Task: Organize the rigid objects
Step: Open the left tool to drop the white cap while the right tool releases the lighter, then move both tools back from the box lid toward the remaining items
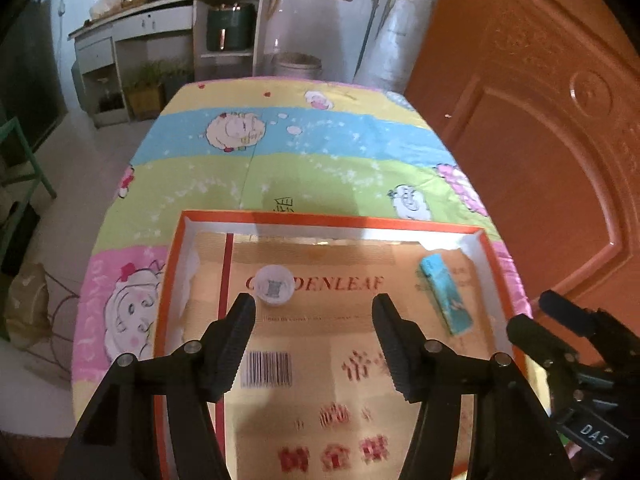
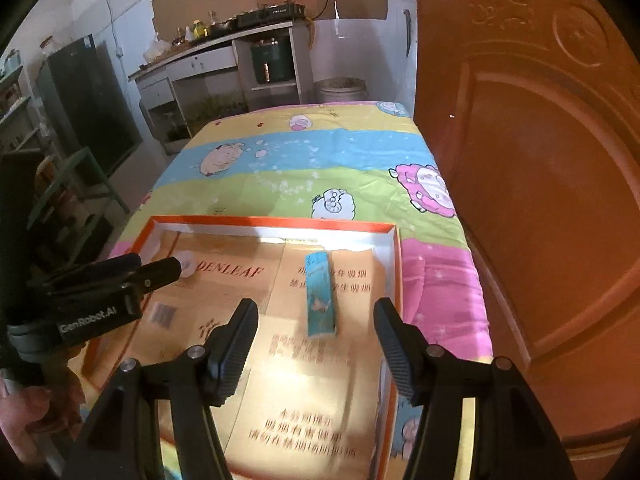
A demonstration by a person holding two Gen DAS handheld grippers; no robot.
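Note:
A shallow orange-rimmed box [image 1: 320, 220] [image 2: 272, 222] lined with tan printed card lies on the table. In it sit a small white round lid [image 1: 273, 288] with a code label at the left and a teal oblong block [image 1: 446, 294] [image 2: 320, 294] at the right. My left gripper [image 1: 314, 308] hovers open above the box floor, just right of the lid, with nothing between its fingers. My right gripper [image 2: 316, 306] hangs open over the near end of the teal block without touching it. In the right wrist view the left gripper [image 2: 158, 264] partly hides the lid [image 2: 187, 266].
A cartoon-sheep cloth [image 1: 280, 160] covers the table beyond the box. A brown wooden door [image 2: 540, 200] stands close along the right side. A green chair [image 2: 80, 184] and a kitchen counter [image 1: 160, 12] lie to the left and back. A hand [image 2: 28, 408] shows at lower left.

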